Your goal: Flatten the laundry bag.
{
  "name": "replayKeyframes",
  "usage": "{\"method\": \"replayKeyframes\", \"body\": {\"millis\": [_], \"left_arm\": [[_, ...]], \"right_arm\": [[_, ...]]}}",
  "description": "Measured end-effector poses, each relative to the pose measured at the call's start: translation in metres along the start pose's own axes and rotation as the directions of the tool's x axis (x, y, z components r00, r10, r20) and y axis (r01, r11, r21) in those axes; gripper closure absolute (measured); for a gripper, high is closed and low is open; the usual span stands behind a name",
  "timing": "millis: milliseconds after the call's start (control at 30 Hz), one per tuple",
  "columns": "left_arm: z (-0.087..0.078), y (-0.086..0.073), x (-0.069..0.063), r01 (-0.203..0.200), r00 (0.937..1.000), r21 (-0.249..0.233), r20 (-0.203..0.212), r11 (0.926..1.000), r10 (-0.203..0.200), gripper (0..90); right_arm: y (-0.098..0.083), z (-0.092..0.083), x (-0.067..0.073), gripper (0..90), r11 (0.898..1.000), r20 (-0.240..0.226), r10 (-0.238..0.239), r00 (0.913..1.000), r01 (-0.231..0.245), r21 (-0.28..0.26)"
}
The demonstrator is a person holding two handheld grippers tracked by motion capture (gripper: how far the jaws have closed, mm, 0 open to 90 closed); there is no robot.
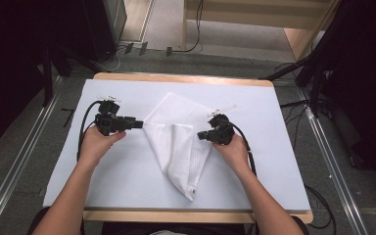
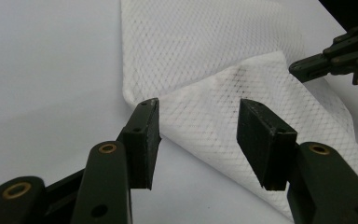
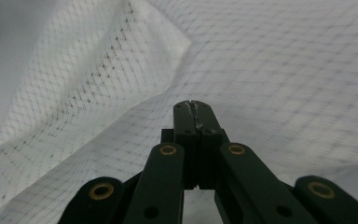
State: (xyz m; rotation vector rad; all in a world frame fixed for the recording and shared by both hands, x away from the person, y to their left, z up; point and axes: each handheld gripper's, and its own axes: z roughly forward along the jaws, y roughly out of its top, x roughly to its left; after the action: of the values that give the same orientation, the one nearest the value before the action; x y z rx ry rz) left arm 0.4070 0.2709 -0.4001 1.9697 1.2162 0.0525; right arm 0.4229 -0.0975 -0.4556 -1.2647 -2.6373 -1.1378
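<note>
A white mesh cloth (image 1: 176, 142) lies crumpled on the white table cover (image 1: 122, 181), with one flap folded over toward the middle. My left gripper (image 1: 139, 124) sits at the cloth's left corner, open; in the left gripper view (image 2: 198, 116) the cloth's folded edge (image 2: 205, 46) lies just beyond the spread jaws, with nothing between them. My right gripper (image 1: 200, 135) is at the cloth's right side, shut. In the right gripper view (image 3: 195, 105) the jaws meet and creases in the cloth (image 3: 284, 60) run toward their tips. The right gripper (image 2: 307, 65) also shows in the left gripper view by the flap's corner.
The wooden table edge (image 1: 176, 216) frames the cover. Metal rails (image 1: 323, 147) run along both sides on the floor. Cables (image 1: 196, 29) and dark stands (image 1: 318, 73) lie beyond the far edge. Bare cover lies front left and front right.
</note>
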Motion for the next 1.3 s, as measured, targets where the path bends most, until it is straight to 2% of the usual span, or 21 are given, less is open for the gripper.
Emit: {"method": "replayKeyframes", "body": {"millis": [67,233,367,433,467,567,633,667,700,767,800,967,1033,1167,1233,1267,1300], "left_arm": [[-0.001,0.000,0.001,-0.002,1.0000,-0.002,0.001,1.0000,0.002,49.9],[-0.005,-0.001,0.002,0.004,0.9999,-0.007,-0.010,1.0000,-0.004,49.7],[-0.010,-0.003,0.005,0.010,0.9998,-0.019,-0.015,0.9998,-0.010,49.4],[-0.014,-0.004,0.007,0.017,0.9996,-0.024,-0.024,0.9996,-0.017,49.3],[-0.017,-0.005,0.009,0.022,0.9994,-0.029,-0.026,0.9993,-0.023,49.2],[-0.022,-0.006,0.011,0.028,0.9989,-0.035,-0.036,0.9990,-0.029,49.1],[-0.025,-0.007,0.013,0.034,0.9985,-0.043,-0.042,0.9985,-0.036,48.9],[-0.027,-0.008,0.013,0.036,0.9984,-0.045,-0.041,0.9983,-0.038,48.9],[-0.029,-0.009,0.015,0.039,0.9981,-0.044,-0.045,0.9983,-0.041,48.8],[-0.029,-0.010,0.015,0.041,0.9978,-0.043,-0.049,0.9982,-0.043,48.7],[-0.031,-0.011,0.016,0.044,0.9976,-0.044,-0.052,0.9980,-0.046,48.7],[-0.033,-0.014,0.017,0.049,0.9971,-0.047,-0.055,0.9977,-0.052,48.5],[-0.034,-0.015,0.018,0.054,0.9966,-0.046,-0.059,0.9975,-0.057,48.5],[-0.036,-0.017,0.018,0.060,0.9959,-0.049,-0.064,0.9970,-0.063,48.4],[-0.038,-0.018,0.019,0.060,0.9958,-0.051,-0.066,0.9969,-0.063,48.4],[-0.039,-0.018,0.019,0.062,0.9954,-0.052,-0.070,0.9968,-0.065,48.4],[-0.039,-0.019,0.019,0.065,0.9952,-0.054,-0.069,0.9964,-0.069,48.4]], "right_arm": [[0.001,0.010,0.005,90.0,1.000,-0.011,-0.012,0.9999,0.013,0.022],[0.003,0.021,0.013,90.0,0.999,-0.043,-0.017,0.9989,0.018,0.029],[0.011,0.024,0.035,90.0,0.998,-0.088,-0.068,0.9938,0.067,-0.010],[0.012,0.024,0.039,90.0,0.997,-0.095,-0.075,0.9926,0.074,-0.012],[0.014,0.024,0.051,90.0,0.995,-0.114,-0.097,0.9887,0.096,-0.022],[0.016,0.024,0.059,90.0,0.993,-0.130,-0.116,0.9847,0.113,-0.027],[0.018,0.025,0.073,90.0,0.988,-0.155,-0.151,0.9762,0.147,-0.037],[0.018,0.025,0.073,90.0,0.988,-0.155,-0.151,0.9762,0.147,-0.037],[0.019,0.026,0.080,90.0,0.985,-0.166,-0.171,0.9712,0.167,-0.040],[0.020,0.027,0.082,90.0,0.985,-0.170,-0.173,0.9701,0.169,-0.034],[0.020,0.029,0.087,90.0,0.983,-0.178,-0.186,0.9663,0.183,-0.030],[0.025,0.030,0.093,90.0,0.981,-0.201,-0.192,0.9606,0.191,-0.024],[0.027,0.029,0.096,90.0,0.978,-0.210,-0.207,0.9556,0.206,-0.028],[0.031,0.023,0.097,90.0,0.976,-0.208,-0.216,0.9540,0.210,-0.048],[0.033,0.019,0.091,90.0,0.975,-0.181,-0.221,0.9584,0.215,-0.051],[0.033,0.018,0.087,90.0,0.976,-0.157,-0.216,0.9636,0.211,-0.050],[0.032,0.019,0.076,90.0,0.980,-0.129,-0.200,0.9714,0.197,-0.035]]}}
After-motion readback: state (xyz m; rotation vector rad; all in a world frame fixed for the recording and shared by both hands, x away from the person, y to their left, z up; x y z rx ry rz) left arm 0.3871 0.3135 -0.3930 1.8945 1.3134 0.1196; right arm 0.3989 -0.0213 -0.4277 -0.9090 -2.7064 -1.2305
